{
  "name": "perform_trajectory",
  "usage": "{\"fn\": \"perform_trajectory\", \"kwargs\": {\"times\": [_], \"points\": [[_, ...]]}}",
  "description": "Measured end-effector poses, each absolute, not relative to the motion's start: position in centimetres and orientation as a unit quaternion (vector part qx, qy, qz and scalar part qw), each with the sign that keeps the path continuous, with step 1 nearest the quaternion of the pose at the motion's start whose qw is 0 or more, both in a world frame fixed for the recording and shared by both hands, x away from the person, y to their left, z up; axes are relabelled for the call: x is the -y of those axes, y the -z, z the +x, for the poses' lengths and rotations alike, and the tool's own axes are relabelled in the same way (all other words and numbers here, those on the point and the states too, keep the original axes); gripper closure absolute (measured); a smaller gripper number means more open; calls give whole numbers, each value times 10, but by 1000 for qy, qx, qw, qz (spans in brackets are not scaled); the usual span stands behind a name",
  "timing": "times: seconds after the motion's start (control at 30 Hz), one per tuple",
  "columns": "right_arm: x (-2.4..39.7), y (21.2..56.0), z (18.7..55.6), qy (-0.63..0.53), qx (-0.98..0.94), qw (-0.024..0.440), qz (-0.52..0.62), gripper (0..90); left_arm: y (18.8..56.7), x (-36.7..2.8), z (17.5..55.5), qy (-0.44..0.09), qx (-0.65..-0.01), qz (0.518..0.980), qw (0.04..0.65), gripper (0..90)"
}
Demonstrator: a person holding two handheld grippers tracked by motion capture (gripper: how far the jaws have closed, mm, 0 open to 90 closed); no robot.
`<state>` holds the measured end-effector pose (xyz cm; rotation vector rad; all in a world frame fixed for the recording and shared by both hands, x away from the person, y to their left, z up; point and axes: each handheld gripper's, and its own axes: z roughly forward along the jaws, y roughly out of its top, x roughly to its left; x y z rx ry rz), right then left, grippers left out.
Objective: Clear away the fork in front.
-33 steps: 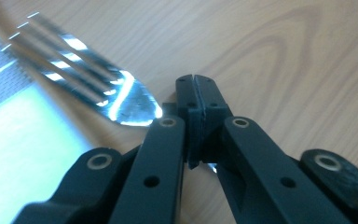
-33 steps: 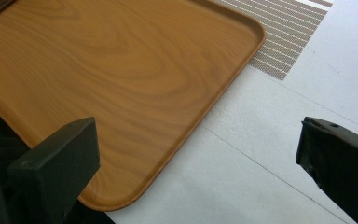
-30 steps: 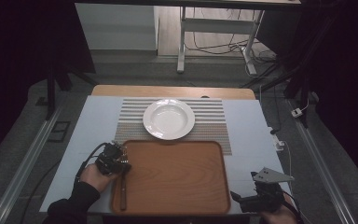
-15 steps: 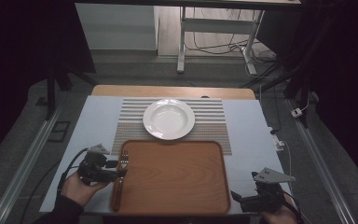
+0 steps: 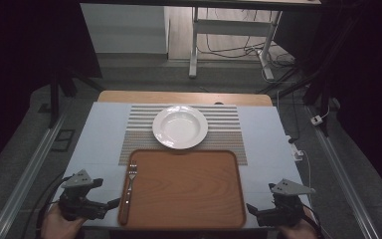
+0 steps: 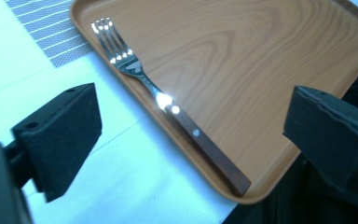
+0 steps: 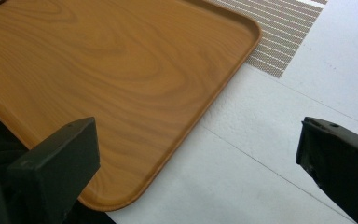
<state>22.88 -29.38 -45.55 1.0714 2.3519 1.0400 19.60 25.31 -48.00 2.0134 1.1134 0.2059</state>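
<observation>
The left gripper hovered over the near left corner of the white bench, its jaws spread wide with nothing between them; they had just been opening. Ahead of those jaws, and clear of both pads, lay the steel fork with a dark wooden handle. In the left gripper view it ran between the two jaws on a slant, tines away from them and the butt of the handle nearest, closer to the right-hand jaw than to the other. The fork rested along the left rim of the rectangular orange-brown wooden tray, inside its raised edge.

The right gripper sat at the near right corner of the bench, its jaws likewise wide apart and holding nothing. In the right gripper view the rounded corner of the tray lay just ahead of the left-hand jaw, with bare bench before the other.

Beyond the tray from both pairs of jaws, a round white plate stood on a grey striped placemat, whose near edge ran under the tray's far side.
</observation>
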Motion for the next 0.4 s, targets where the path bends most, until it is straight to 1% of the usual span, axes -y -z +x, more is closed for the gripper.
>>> {"fn": "perform_trajectory", "kwargs": {"times": [0.1,0.4], "points": [[294,456,229,-367,-831,177,379,0,480,-259,190,-85,-447,793,405,12],[293,456,230,-364,-833,174,378,0,481,-263,188,-75,-468,788,394,4]]}}
